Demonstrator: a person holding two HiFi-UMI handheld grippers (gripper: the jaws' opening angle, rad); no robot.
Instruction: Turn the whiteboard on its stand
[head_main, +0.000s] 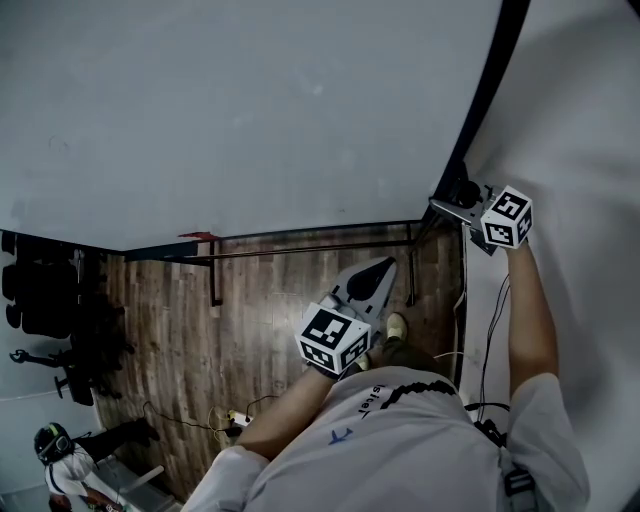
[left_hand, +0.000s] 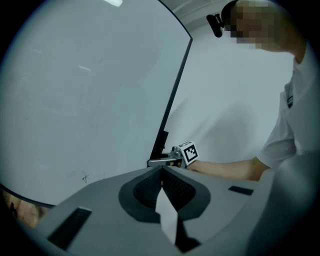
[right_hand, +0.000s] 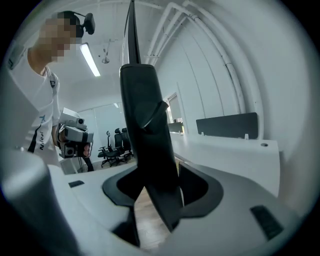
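The whiteboard (head_main: 250, 110) fills the upper left of the head view, and its black frame edge (head_main: 480, 110) runs down its right side. My right gripper (head_main: 455, 205) is at that edge, level with my outstretched arm. In the right gripper view the black frame (right_hand: 145, 125) stands between the jaws of the right gripper (right_hand: 150, 167) and fills the gap. My left gripper (head_main: 385, 268) hangs in front of me over the floor, apart from the board. Its jaws meet at the tips of the left gripper (left_hand: 161, 171) with nothing held. The left gripper view shows the board (left_hand: 90, 90) and the right gripper (left_hand: 162, 161) on its edge.
The stand's black lower bars (head_main: 300, 245) cross above the wood floor (head_main: 260, 310). Cables and a power strip (head_main: 235, 418) lie near my feet. Dark equipment (head_main: 60, 330) and another person (head_main: 55, 450) are at the left. A white wall (head_main: 585, 120) is close on the right.
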